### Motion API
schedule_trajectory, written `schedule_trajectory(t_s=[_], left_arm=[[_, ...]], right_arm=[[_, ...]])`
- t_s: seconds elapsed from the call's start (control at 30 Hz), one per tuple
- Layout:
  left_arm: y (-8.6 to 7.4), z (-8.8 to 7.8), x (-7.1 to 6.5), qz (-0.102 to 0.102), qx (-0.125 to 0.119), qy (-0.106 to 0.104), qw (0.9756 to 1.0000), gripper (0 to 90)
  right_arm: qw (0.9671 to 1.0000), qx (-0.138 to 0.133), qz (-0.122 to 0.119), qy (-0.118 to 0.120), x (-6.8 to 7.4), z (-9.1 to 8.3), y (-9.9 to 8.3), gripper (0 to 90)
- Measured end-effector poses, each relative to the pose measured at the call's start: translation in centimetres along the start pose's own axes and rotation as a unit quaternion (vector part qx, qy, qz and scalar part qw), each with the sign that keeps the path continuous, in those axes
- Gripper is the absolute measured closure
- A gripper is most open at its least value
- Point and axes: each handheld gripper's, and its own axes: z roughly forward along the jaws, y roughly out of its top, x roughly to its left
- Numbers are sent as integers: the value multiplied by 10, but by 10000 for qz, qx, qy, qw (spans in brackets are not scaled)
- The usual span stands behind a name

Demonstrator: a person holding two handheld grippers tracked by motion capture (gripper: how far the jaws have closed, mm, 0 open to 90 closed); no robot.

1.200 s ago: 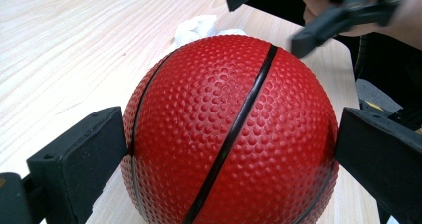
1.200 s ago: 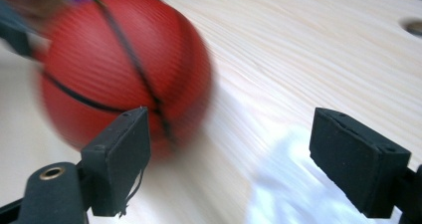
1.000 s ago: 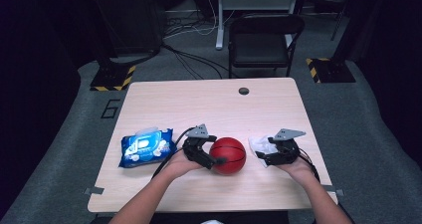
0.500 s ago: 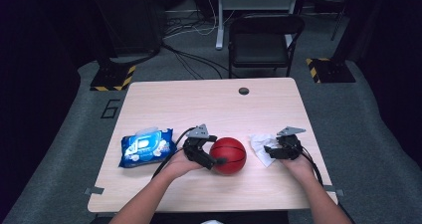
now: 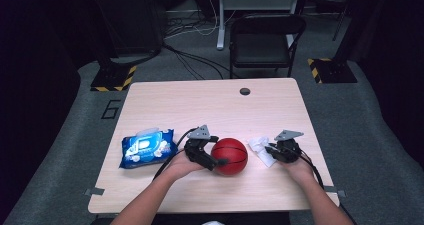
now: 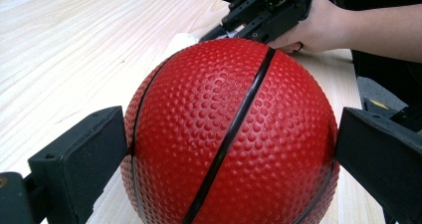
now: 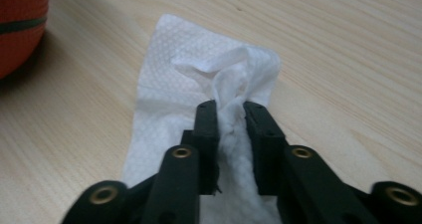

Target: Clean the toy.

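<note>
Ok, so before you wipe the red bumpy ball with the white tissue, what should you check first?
1. Left gripper holds the red bumpy rubber ball: ok, a jaw sits against each side.
2. Right gripper has the white textured paper wipe: ok, jaws just closed, pinching a bunched fold.
3. Whole wipe lifted: not ok, most lies flat on the light wooden table.
4. Ball resting on table: ok.
5. Blue plastic wipes pack out of the way: ok, off on the ball's left.
6. Pinch firm enough: cannot tell.
</note>
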Motion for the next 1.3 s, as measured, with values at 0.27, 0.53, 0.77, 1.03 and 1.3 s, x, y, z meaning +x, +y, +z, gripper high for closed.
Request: schedule_trajectory(t_s=[0.27, 0.53, 0.77, 1.03, 1.3], left_arm=[[0, 0, 0, -5, 12, 4, 10000, 5], [1, 1, 0, 3, 27, 13, 10000, 5], [1, 0, 1, 5, 41, 7, 10000, 5], [2, 1, -1, 50, 41, 8, 10000, 6], [1, 1, 1, 7, 43, 0, 10000, 8]], right_arm=[[9900, -1259, 50, 641, 28, -42, 48, 829], [9746, -1720, -220, 1416, 76, -45, 86, 829], [9675, -1616, -171, 1940, 92, -31, 91, 832], [9599, -1522, -309, 2332, 101, -36, 84, 830], [9720, -1479, 279, 1804, 65, -42, 58, 826]])
